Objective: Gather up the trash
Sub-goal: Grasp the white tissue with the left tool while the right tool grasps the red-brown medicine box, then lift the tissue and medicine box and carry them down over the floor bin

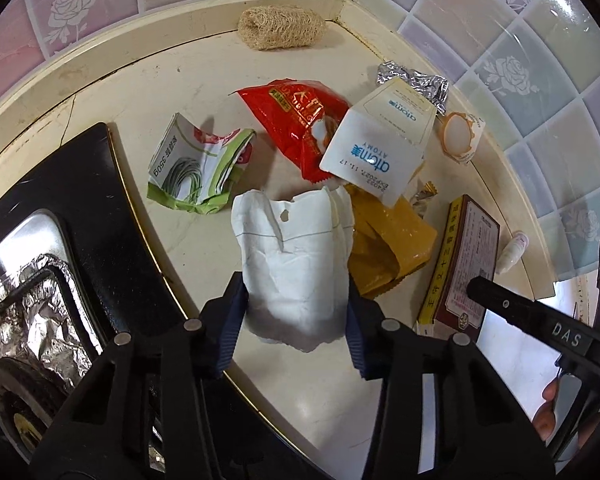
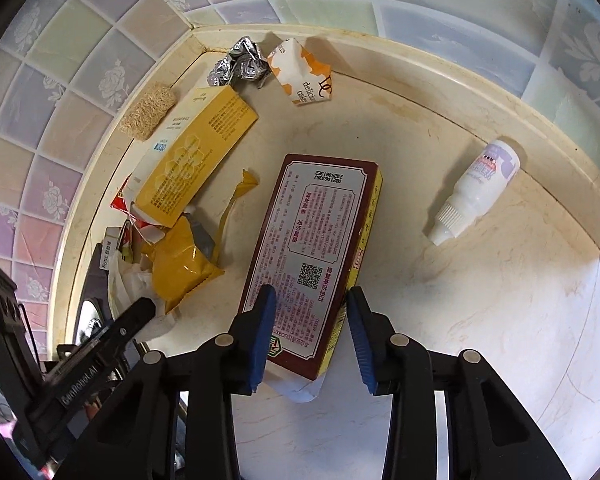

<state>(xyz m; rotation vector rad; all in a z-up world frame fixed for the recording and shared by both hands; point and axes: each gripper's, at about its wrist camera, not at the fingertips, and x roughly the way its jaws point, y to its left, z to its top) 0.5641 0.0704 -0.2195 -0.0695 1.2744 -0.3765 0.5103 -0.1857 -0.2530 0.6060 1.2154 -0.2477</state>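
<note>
A crumpled white paper (image 1: 296,248) lies on the cream counter (image 1: 188,92). My left gripper (image 1: 294,282) is shut on its near end, both blue pads against its sides. A dark red box with a printed white label (image 2: 312,232) lies lengthwise in front of my right gripper (image 2: 311,291). This gripper is shut on the box's near end, the left pad on the label face and the right pad at the yellow side. Around them lie a yellow wrapper (image 1: 384,248), a red wrapper (image 1: 300,120), a white and yellow carton (image 1: 380,136) and a green and white wrapper (image 1: 196,168).
A black stove (image 1: 72,208) with a foil-lined burner borders the counter on the left. Crumpled foil (image 2: 244,64) and an orange-white wrapper (image 2: 300,72) sit in the tiled corner. A loofah pad (image 1: 280,28) rests on the back ledge. A small white bottle (image 2: 476,188) lies at the right.
</note>
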